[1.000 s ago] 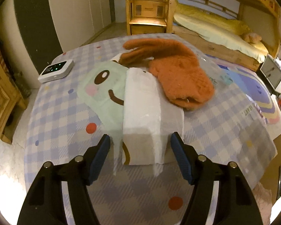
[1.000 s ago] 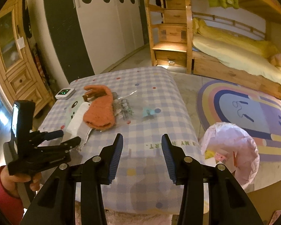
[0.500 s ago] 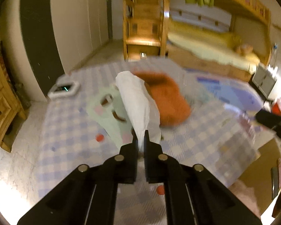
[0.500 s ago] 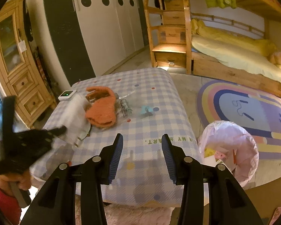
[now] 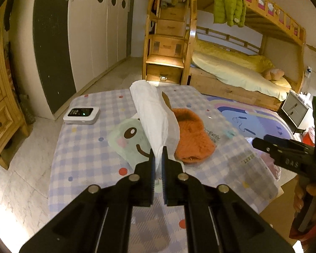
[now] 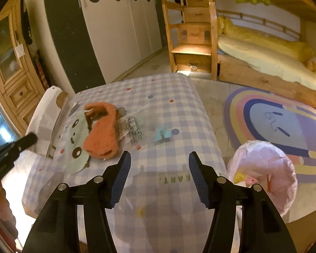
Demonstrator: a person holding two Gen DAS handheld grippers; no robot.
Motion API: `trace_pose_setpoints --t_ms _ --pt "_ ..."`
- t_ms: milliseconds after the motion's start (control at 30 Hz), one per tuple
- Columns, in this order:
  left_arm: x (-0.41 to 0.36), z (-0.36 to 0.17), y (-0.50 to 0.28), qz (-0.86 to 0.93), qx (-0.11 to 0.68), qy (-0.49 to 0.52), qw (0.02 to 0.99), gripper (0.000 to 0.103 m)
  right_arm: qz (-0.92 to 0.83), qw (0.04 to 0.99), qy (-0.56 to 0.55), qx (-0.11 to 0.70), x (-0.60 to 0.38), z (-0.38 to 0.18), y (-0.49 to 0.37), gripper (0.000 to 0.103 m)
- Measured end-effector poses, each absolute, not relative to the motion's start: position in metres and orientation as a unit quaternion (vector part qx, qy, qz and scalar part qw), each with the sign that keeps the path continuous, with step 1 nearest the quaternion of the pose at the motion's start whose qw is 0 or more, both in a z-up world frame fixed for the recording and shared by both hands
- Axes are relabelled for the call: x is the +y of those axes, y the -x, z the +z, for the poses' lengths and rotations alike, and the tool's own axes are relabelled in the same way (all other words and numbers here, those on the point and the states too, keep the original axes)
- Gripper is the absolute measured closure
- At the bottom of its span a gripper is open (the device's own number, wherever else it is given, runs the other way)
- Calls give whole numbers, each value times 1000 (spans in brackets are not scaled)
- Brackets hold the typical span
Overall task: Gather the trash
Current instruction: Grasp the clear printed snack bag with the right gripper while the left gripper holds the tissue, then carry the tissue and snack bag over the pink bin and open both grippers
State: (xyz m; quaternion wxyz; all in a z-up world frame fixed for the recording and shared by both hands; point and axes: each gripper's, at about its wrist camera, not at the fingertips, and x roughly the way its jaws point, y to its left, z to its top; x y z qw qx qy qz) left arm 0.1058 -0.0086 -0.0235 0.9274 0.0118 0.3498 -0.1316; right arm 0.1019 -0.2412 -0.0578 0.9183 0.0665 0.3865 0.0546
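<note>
Pinched in the left claw [image 5: 157, 164], the white bag [image 5: 155, 116] is thin, crinkled, translucent plastic. Just right of it lies a fuzzy orange plush slipper [image 5: 191, 135]. Under both, the table [image 5: 84, 147] wears matt checked cloth. Ahead of the right claw [image 6: 159, 168], clear glossy wrappers [image 6: 132, 130] glint.

A furry slipper [image 6: 102, 133] is lying on the table [image 6: 168, 105], a clear wrapper [image 6: 132, 129] just right of it; a lined bin [image 6: 265, 172] is standing beside the table's right edge.
</note>
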Motion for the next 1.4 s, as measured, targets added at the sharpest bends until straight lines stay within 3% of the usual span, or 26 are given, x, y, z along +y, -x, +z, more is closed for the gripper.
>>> trace_pose_setpoints --t_ms 167,733,833,900,1000,1400 --pt "-10 -35 -121 -123 359 -15 925 100 70 906 -81 409 -237 -76 -134 57" --pt "-10 -59 -135 -116 380 -23 918 100 91 892 -118 427 -231 -103 -178 56" --pt "-11 -57 -134 -115 381 -24 917 100 101 896 -129 412 -229 -94 -175 66" --pt "-11 -56 -134 -114 381 -23 917 100 110 903 -126 396 -225 -82 -169 88" --pt "-10 -50 -129 -112 375 -22 920 100 126 912 -123 370 -220 -59 -157 102" --pt "-14 -1 -93 -138 330 -15 934 100 90 956 -36 278 -212 24 -88 103"
